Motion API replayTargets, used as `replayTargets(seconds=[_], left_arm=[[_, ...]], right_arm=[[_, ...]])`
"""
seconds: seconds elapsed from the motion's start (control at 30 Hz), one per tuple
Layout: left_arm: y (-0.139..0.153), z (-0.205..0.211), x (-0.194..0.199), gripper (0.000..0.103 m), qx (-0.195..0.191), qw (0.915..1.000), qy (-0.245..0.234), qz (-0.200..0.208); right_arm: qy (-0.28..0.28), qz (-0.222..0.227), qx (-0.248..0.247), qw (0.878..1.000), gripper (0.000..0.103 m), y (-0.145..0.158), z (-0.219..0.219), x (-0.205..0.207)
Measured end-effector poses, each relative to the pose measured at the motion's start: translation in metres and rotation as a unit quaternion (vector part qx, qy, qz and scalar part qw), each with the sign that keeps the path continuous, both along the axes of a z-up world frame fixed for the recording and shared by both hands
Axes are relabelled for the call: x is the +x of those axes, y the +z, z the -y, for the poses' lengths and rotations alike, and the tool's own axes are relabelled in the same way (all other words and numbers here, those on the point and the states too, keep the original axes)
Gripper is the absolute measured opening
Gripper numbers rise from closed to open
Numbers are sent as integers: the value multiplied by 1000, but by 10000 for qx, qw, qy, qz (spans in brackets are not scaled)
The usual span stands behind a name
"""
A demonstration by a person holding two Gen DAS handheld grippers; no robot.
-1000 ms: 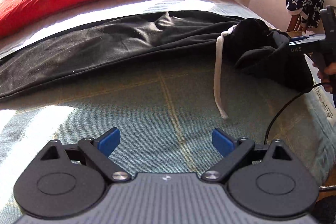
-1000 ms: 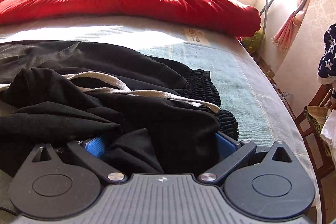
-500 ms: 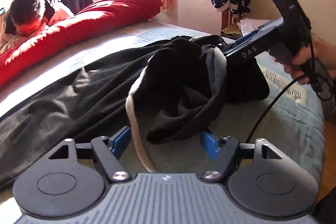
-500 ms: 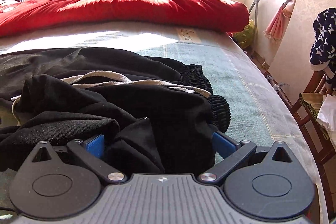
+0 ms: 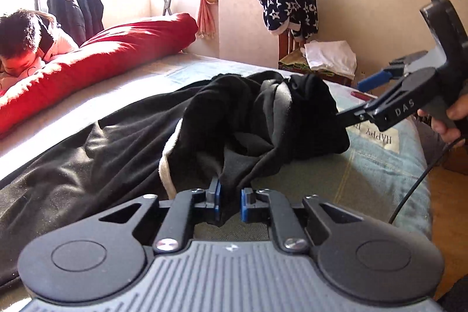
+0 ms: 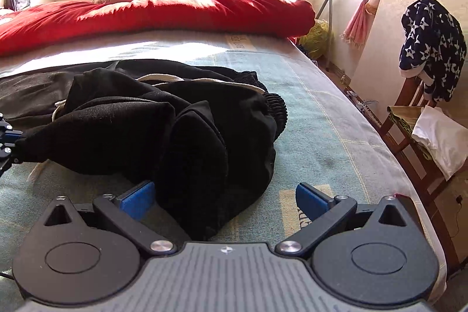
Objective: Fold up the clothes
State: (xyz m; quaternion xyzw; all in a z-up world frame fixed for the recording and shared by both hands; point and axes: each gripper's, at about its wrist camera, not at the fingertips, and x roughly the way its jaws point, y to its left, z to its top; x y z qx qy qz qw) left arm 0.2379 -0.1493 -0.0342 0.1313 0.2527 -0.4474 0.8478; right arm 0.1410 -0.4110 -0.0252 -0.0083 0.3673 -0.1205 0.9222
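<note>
Now black trousers (image 5: 251, 119) between left gripper (image 5: 229, 202) pads.

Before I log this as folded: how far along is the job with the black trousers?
Early. Done: the black trousers lie on the bed, far end spread flat. In hand: the left gripper has just closed on a bunched fold; the right gripper is open around the waist end. Left: no neat fold shows yet.
</note>
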Motion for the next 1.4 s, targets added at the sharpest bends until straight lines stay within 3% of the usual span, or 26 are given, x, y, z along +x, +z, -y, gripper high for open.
replayTargets(seconds=[0.3, 0.73, 0.97, 1.2, 1.4], left_arm=[[35, -54, -6, 8, -343, 9988, 311, 139], [79, -145, -41, 8, -74, 9886, 1370, 617], [83, -162, -47, 8, -150, 9820, 1782, 615], [111, -158, -68, 8, -412, 9808, 1582, 1064], [94, -154, -56, 12, -280, 9819, 1723, 733]], right_arm=[[372, 139, 185, 9990, 103, 9, -30, -10], [1552, 278, -42, 9875, 103, 26, -88, -2], [1770, 188, -108, 9840, 103, 21, -103, 6], [1805, 203, -100, 9833, 103, 20, -103, 10], [1766, 119, -52, 9842, 103, 15, -99, 14]])
